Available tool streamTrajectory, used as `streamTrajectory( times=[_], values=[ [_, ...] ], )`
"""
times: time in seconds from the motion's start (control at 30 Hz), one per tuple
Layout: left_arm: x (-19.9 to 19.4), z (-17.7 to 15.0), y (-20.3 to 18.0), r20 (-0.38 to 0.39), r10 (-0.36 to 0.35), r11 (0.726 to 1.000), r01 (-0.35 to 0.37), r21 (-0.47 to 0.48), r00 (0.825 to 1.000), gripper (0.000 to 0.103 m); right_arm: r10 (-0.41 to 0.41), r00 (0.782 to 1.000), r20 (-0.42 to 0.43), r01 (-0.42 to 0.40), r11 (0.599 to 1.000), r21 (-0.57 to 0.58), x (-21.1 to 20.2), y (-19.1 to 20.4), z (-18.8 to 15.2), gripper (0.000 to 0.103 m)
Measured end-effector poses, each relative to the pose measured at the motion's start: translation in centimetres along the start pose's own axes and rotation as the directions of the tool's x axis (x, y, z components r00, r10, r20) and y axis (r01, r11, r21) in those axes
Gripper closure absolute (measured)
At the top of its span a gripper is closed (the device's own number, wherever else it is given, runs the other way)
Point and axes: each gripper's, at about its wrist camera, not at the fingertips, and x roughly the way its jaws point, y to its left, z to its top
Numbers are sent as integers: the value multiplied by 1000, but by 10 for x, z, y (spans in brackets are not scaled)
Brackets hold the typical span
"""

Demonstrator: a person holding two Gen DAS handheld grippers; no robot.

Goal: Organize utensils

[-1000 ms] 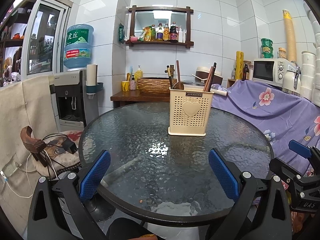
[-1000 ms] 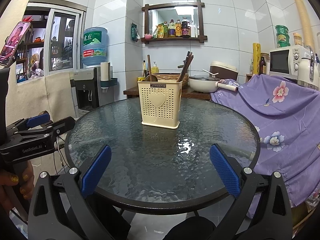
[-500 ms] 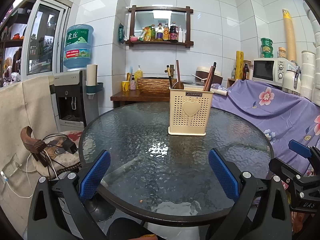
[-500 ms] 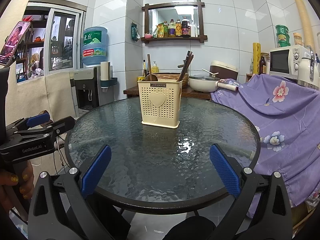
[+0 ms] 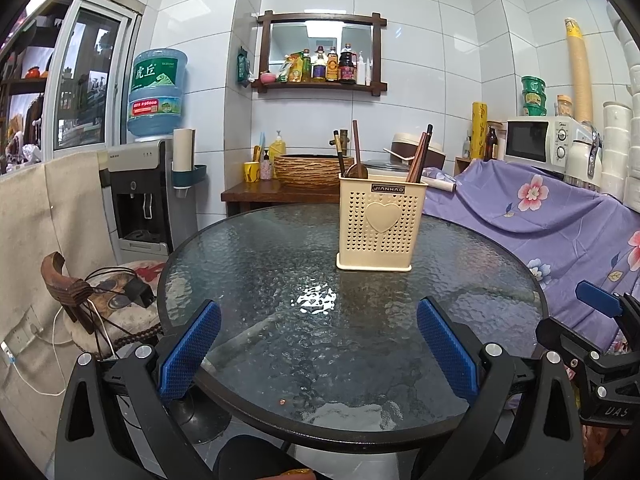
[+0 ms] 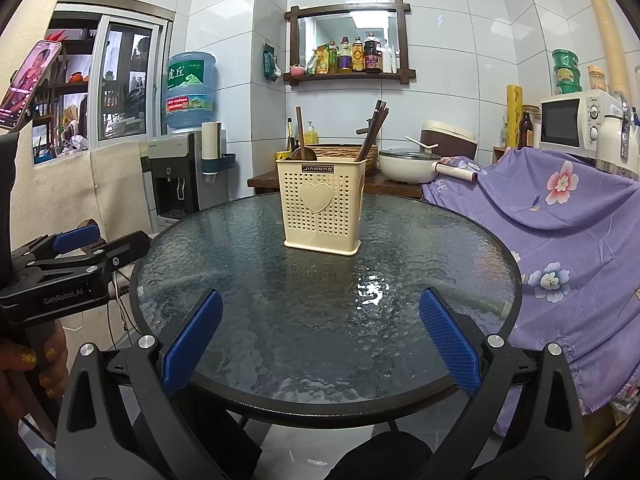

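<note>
Cream plastic holder (image 5: 378, 226) upright mid glass table (image 5: 248, 280), one wooden spoon (image 5: 356, 160) handle-up, dark chopsticks (image 5: 420, 156) leaning right, left gripper (image 5: 318, 350) and right gripper (image 6: 320, 340) both wide apart, empty.

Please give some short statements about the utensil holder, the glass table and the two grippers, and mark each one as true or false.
1. The cream utensil holder stands upright on the round glass table. True.
2. The left gripper is shut on a wooden spoon. False: it is open and holds nothing.
3. The chopsticks stick out of the holder. True.
4. The holder lies on its side near the table's edge. False: it stands upright, away from the near edge.
5. The right gripper is open and empty. True.
6. Loose utensils lie scattered on the glass. False: none is visible on it; the wooden spoon is in the holder too.
</note>
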Motion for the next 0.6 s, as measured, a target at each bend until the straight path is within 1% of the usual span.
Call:
streamTrajectory(
  times=[0.6],
  values=[
    [-1, -2, 0, 1, -3, 1000, 3, 1, 1000, 7, 1, 1000, -3, -1, 1000, 1, 0, 0, -3, 6]
  ],
)
